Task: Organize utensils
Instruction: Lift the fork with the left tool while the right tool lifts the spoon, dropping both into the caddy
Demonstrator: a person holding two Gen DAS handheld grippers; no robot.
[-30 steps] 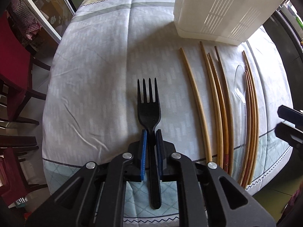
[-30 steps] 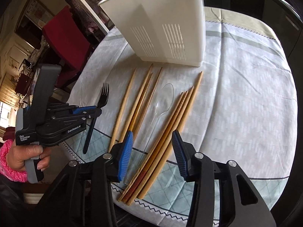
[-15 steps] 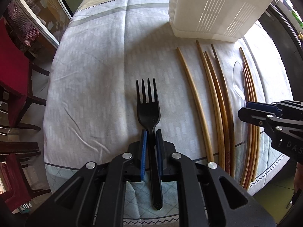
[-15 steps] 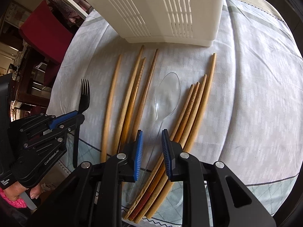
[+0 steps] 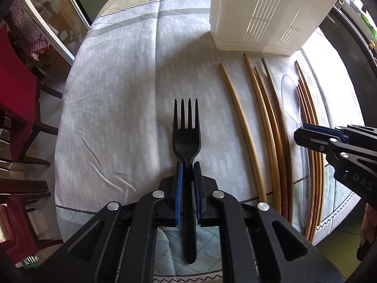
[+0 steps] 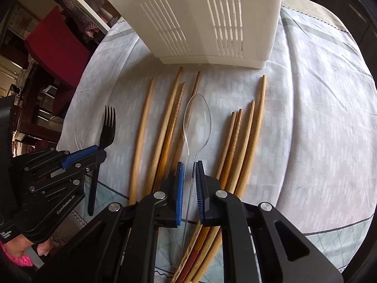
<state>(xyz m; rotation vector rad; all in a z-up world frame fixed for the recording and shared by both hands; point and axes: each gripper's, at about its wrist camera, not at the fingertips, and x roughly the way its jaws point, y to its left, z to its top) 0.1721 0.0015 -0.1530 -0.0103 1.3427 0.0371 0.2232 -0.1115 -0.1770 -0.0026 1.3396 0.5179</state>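
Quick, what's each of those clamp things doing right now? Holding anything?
Left gripper: closed on the black fork, gripping its handle.
Right gripper: has just been closing, now shut on the clear plastic spoon, its handle between the fingers.

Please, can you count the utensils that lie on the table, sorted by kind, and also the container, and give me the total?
Wooden chopsticks: 8
Black fork: 1
Clear plastic spoon: 1
White slotted container: 1
Total: 11
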